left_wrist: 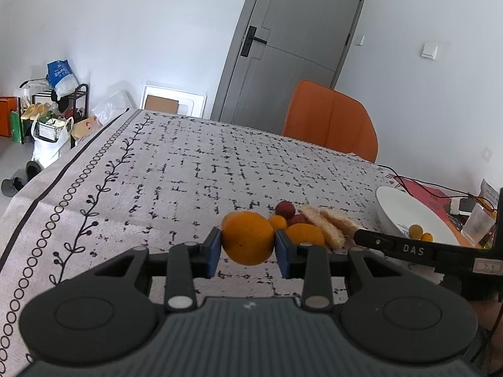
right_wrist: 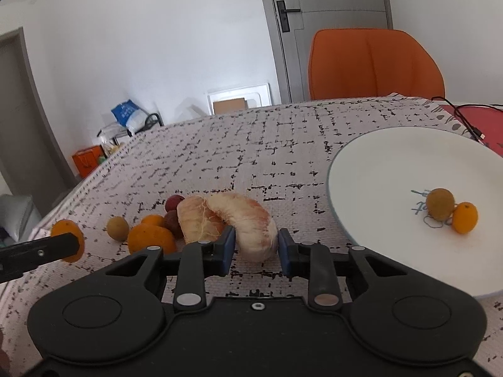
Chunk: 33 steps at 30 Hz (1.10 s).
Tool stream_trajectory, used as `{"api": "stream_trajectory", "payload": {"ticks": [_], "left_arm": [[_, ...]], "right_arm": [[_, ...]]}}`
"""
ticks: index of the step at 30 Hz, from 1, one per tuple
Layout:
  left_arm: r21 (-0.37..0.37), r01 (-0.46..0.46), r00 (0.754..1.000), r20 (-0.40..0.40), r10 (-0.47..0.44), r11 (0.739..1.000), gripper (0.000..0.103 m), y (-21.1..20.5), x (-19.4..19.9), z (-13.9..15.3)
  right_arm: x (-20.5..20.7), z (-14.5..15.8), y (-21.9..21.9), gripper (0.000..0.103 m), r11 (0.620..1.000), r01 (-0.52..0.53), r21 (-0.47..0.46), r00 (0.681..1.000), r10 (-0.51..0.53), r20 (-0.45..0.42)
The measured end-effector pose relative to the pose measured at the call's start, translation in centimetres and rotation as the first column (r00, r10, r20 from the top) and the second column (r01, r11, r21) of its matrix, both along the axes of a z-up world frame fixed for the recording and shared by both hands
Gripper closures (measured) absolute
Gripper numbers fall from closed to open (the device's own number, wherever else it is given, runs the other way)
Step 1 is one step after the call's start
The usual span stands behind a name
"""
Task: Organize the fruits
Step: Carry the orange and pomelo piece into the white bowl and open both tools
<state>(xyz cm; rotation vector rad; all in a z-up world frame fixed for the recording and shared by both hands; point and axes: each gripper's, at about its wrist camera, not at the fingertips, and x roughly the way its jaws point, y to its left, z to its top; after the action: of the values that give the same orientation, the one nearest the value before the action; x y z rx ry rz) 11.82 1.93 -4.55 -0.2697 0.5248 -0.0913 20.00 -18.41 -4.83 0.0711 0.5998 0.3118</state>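
Orange [left_wrist: 248,238] clamped in left tool [left_wrist: 248,248], pomelo segment [right_wrist: 251,223] between right tool [right_wrist: 256,248] pads.

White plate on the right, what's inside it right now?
The white ceramic plate holds two small fruits touching: a dull yellow-brown round one and a bright orange one. The right gripper body hides its near rim.
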Motion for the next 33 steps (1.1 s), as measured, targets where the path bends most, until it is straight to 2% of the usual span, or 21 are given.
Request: {"api": "stream_trajectory", "payload": {"ticks": [15, 22, 33], "left_arm": [[0.038, 0.054, 0.998, 0.039, -0.055, 0.998, 0.068, -3.4, -0.1, 1.7], [0.052, 0.083, 0.995, 0.052, -0.086, 0.995, 0.068, -5.2, 0.5, 2.2], [0.072, 0.157, 0.985, 0.064, -0.161, 0.985, 0.068, -9.3, 2.0, 2.7]], "right_arm": [[-2.6, 2.8, -2.9, 0.078, 0.996, -0.023, 0.084, 0.995, 0.015, 0.095], [-3.6, 4.0, -4.9, 0.078, 0.995, 0.006, 0.099, 0.990, -0.020, 0.137], [-3.9, 3.8, -9.6, 0.078, 0.988, 0.110, 0.112, 0.981, -0.126, 0.146]]}}
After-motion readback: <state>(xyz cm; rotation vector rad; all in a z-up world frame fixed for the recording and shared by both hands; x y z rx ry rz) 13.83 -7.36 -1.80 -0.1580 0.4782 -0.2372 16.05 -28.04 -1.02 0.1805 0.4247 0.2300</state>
